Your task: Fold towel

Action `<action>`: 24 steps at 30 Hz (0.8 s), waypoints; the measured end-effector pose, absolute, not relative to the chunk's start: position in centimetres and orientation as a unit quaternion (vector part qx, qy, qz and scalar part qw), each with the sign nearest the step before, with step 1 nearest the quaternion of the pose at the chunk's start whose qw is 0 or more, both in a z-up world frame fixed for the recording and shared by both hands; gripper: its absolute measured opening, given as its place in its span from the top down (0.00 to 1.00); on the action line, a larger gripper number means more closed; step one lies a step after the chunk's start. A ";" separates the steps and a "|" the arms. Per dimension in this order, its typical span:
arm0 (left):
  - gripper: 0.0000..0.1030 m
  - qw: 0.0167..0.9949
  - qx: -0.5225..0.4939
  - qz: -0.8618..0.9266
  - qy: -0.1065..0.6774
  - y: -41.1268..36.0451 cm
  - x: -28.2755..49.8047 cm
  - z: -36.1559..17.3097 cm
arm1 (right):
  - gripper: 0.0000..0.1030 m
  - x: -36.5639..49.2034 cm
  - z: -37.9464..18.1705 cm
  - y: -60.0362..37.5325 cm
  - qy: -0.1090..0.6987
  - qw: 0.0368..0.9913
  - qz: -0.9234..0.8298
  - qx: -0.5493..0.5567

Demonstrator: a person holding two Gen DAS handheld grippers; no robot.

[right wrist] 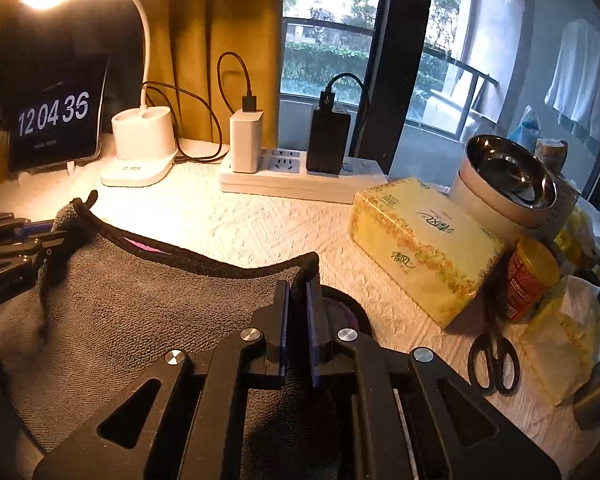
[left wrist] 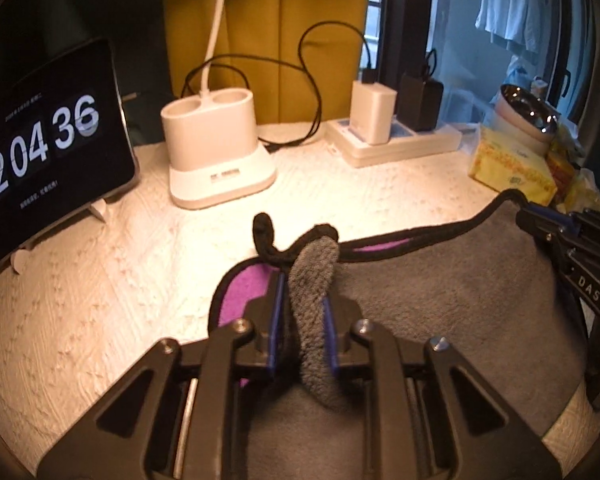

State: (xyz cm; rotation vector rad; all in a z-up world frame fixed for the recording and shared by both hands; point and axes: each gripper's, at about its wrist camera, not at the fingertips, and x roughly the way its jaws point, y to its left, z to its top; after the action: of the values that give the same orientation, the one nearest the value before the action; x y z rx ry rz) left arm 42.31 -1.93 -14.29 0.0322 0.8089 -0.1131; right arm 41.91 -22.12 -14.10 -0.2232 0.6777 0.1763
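Left gripper point(left wrist: 302, 312) — pads pinched on raised grey towel point(left wrist: 440, 300) corner. Right gripper point(right wrist: 298, 312) nearly closed, clamping opposite corner. Towel spread on white tablecloth point(right wrist: 240, 228) — purple underside exposed; tissue box point(right wrist: 424, 248) near right.

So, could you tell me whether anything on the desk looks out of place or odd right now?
Only small things. The towel is bunched in the left tongs, a thick fold standing up between the fingers rather than a flat edge. Black scissors lie loose near the towel's right side. Nothing looks spilled or damaged.
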 end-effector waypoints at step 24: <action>0.11 0.930 -0.015 -0.006 0.367 -0.1 37.9 -10.8 | 0.58 39.3 -11.9 -22.0 0.342 0.932 0.073 -0.101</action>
State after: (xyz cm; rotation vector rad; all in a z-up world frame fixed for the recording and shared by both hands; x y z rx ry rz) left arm 37.88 -0.11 -10.79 -0.0297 0.7512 -0.0124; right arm 39.33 -22.02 -11.91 -0.2071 0.6992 0.1492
